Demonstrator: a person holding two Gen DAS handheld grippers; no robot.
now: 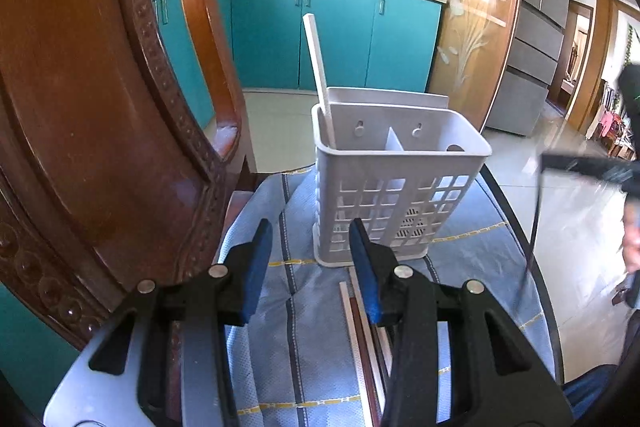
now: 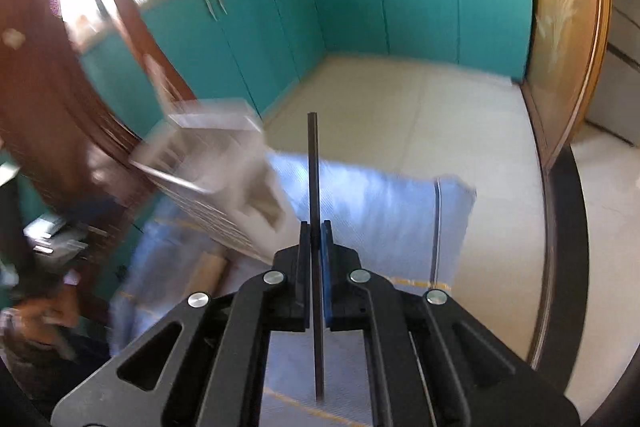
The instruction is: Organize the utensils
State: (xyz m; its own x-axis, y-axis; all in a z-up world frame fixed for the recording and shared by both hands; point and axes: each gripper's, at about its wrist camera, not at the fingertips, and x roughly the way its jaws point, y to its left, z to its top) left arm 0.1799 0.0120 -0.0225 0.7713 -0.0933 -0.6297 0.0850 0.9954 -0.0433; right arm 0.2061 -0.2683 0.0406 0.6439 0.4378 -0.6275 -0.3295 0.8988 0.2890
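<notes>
Left wrist view: the left gripper point(image 1: 310, 259) hovers low over the worktop point(image 1: 520, 227), which wears a blue striped cloth point(image 1: 296, 347).
Left fingers: blue pads parted, a clear gap between them and nothing in it.
Holder: a white slotted utensil holder point(image 1: 400, 195) stands upright on the cloth just ahead of the fingers, split into compartments by a divider.
Already in: one pale chopstick point(image 1: 318, 67) leans in the holder's left compartment.
On the cloth: loose chopsticks point(image 1: 362, 339), pale and dark red, lie beside the right-hand finger.
Far right edge: the right gripper point(image 1: 592, 167), blurred, with a dark chopstick point(image 1: 536, 219) hanging from it.
Right wrist view: the right gripper point(image 2: 315, 227) is pinched tight on the dark chopstick point(image 2: 313, 167), which stands straight up between the pads.
Background: everything else is smeared; the holder point(image 2: 216, 163) sits left of the chopstick, above the cloth point(image 2: 380, 203).
</notes>
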